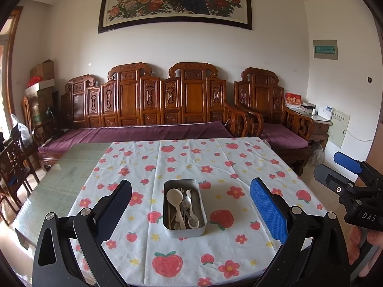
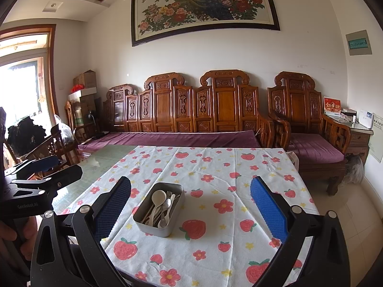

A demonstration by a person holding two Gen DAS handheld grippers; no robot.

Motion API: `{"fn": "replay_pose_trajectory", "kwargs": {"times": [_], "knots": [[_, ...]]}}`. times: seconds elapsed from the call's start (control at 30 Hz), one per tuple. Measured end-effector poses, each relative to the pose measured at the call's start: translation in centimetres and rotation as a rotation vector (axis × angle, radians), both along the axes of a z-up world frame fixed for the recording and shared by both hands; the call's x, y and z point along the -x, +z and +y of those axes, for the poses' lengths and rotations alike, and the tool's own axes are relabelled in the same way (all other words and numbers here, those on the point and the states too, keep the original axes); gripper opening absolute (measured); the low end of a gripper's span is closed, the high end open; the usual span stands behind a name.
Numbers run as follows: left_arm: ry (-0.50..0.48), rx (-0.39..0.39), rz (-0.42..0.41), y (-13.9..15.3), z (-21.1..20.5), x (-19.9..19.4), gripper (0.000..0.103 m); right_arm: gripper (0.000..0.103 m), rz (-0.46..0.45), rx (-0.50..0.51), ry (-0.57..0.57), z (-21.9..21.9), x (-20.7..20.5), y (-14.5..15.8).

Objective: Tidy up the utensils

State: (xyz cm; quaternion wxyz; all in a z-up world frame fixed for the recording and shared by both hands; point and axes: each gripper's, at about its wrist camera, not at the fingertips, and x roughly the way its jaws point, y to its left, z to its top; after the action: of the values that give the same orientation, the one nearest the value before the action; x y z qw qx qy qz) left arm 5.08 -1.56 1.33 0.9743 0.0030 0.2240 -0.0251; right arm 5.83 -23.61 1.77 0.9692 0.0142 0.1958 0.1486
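Observation:
A grey metal tin [image 1: 167, 229] stands on the strawberry-print tablecloth [image 1: 215, 167]. It holds a cream plastic spoon [image 1: 174, 197], a metal spoon [image 1: 187, 202], a fork and chopsticks. The tin also shows in the right wrist view [image 2: 153, 229], with the cream spoon [image 2: 158, 197] and the metal spoon [image 2: 166, 203] inside. My left gripper [image 1: 190, 191] is open and empty, held above the table just before the tin. My right gripper [image 2: 190, 191] is open and empty, with the tin a little left of its centre. The right gripper also appears at the right edge of the left wrist view [image 1: 344, 167].
The cloth covers the right part of a glass-topped table [image 1: 67, 174]. A carved wooden sofa with purple cushions [image 1: 148, 131] stands behind the table, an armchair [image 1: 275, 124] to its right. Wooden chairs [image 1: 14, 162] stand at the left.

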Motion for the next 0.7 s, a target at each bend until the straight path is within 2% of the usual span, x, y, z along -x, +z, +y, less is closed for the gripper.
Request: {"fn": "replay_pose_trajectory", "kwargs": {"times": [0.7], "knots": [[-0.003, 0.004, -0.005, 0.73, -0.39, 0.13, 0.096, 0.101, 0.0, 0.001, 0.001, 0.37, 0.01, -0.06]]}}
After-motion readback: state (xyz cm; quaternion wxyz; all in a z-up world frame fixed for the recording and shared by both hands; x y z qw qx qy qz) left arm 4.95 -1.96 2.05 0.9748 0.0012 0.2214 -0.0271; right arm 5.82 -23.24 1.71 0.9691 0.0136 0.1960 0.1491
